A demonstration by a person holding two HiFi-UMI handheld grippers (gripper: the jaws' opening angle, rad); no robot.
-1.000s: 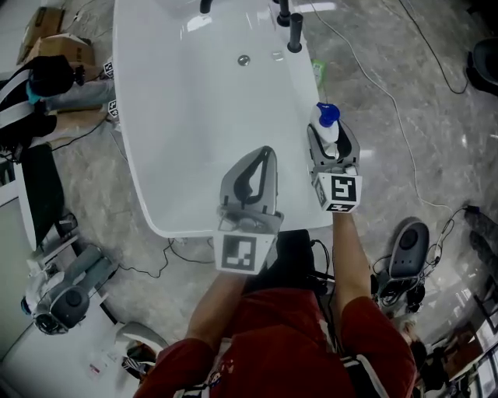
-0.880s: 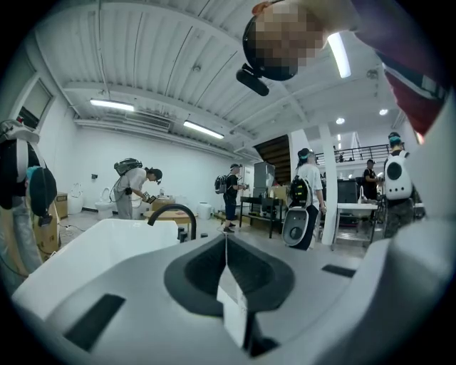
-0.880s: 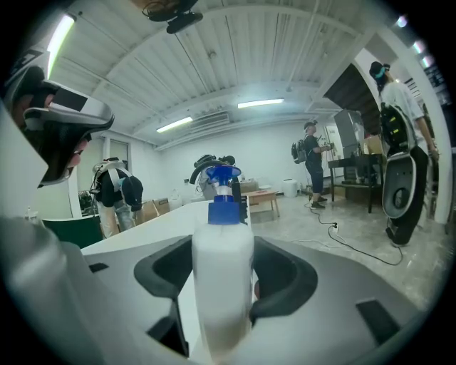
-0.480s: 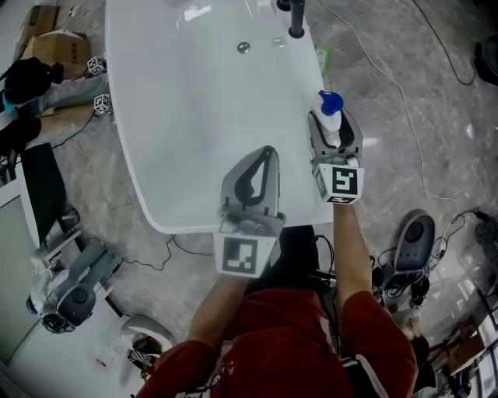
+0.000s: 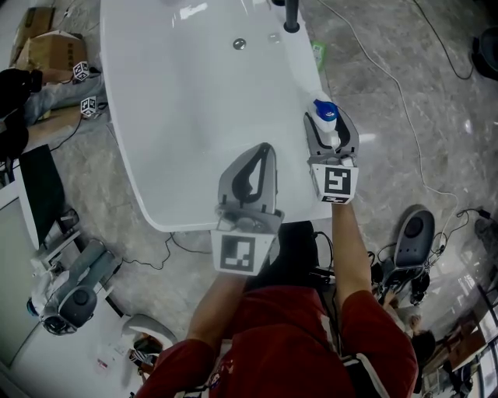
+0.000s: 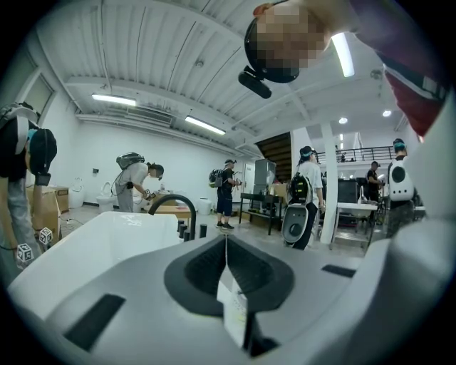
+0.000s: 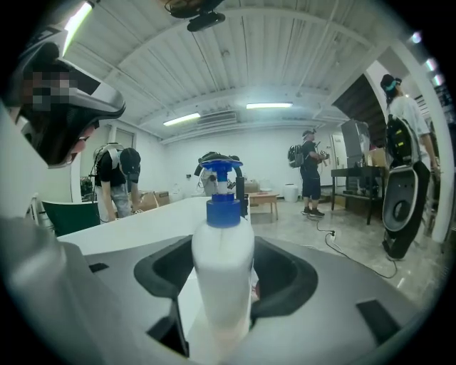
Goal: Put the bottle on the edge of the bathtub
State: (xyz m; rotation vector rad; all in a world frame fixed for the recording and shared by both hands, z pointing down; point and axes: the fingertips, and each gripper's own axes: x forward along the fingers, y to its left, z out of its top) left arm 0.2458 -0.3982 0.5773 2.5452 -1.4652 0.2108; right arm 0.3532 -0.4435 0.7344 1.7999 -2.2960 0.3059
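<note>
At far left on the floor: a cardboard box [image 5: 53,48] is lying beside two small marker cubes [image 5: 81,71], just off the bathtub's left side
Bathtub [image 5: 179,116]: white and oval, it is filling the upper middle of the head view, with its near end curving round just ahead of the person
Drain [image 5: 239,44]: a small metal disc is sitting in the tub floor near the far end
Left gripper [image 5: 267,149]: it is hovering over the tub's near end with its jaws pressed together along one seam; its own view is showing nothing between them
Faucet [image 5: 292,15]: a black spout is standing on the far right rim
Right gripper [image 5: 327,123]: it is gripping the bottle, its jaws standing fairly wide around the body and pressing on both sides
Bottle [image 5: 331,134]: white, with a blue pump top [image 5: 326,110], it is standing upright in the right gripper at the tub's right edge, white tub to its left and stone floor to its right; whether its base is touching the rim cannot be told
On the floor at right: a grey rounded machine [image 5: 411,232] is sitting well apart from the tub
</note>
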